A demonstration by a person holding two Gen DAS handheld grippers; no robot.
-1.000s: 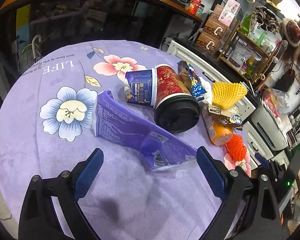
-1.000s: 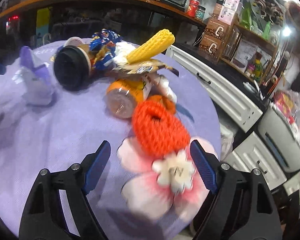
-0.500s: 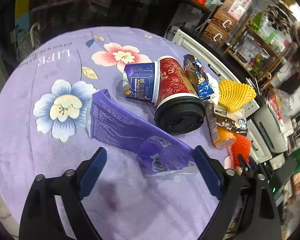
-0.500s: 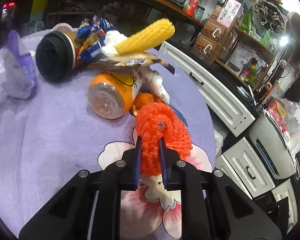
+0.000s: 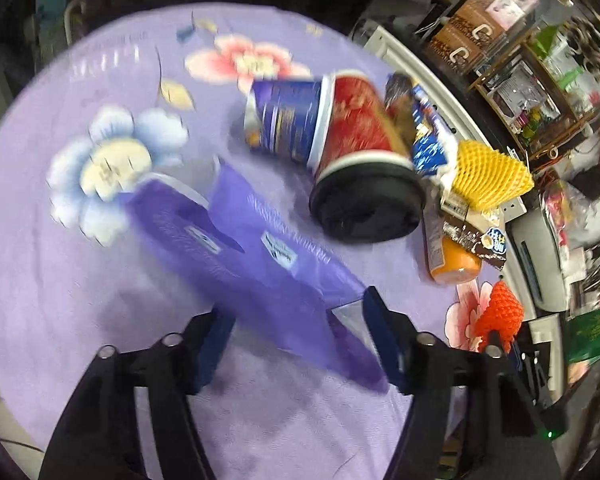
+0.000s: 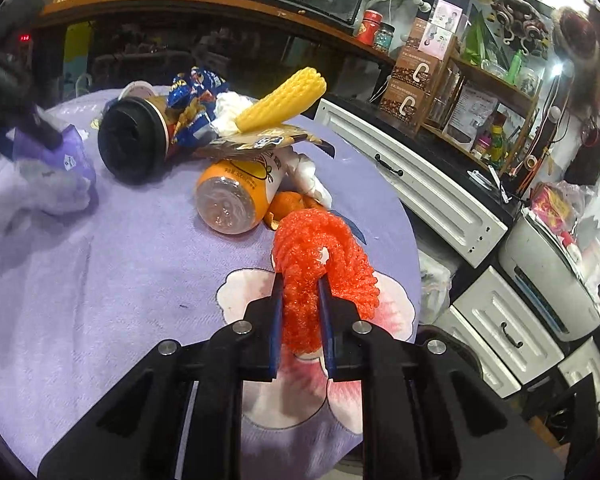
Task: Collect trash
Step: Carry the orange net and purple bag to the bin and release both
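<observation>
A purple plastic wrapper (image 5: 260, 248) lies on the flowered purple tablecloth (image 5: 60, 300), its near end between the fingers of my left gripper (image 5: 300, 328). Those jaws are closing around it; the right finger touches its clear edge, while the left finger stands just clear, blurred. My right gripper (image 6: 300, 284) is shut on an orange foam net (image 6: 332, 256) at the table's right edge, over a pink printed flower. The same net (image 5: 500, 312) shows at the right of the left wrist view.
A pile of trash lies past both grippers: a red paper cup with a black lid (image 5: 360, 152), a blue cup (image 5: 284, 120), a blue snack wrapper (image 5: 424, 136), a yellow foam net (image 5: 488, 180) and an orange bottle (image 6: 236, 196). White drawers (image 6: 420, 184) stand beyond the table edge.
My left gripper moved in over the purple wrapper and narrowed around it; the wrapper's far end has buckled up. My right gripper closed on the orange net.
</observation>
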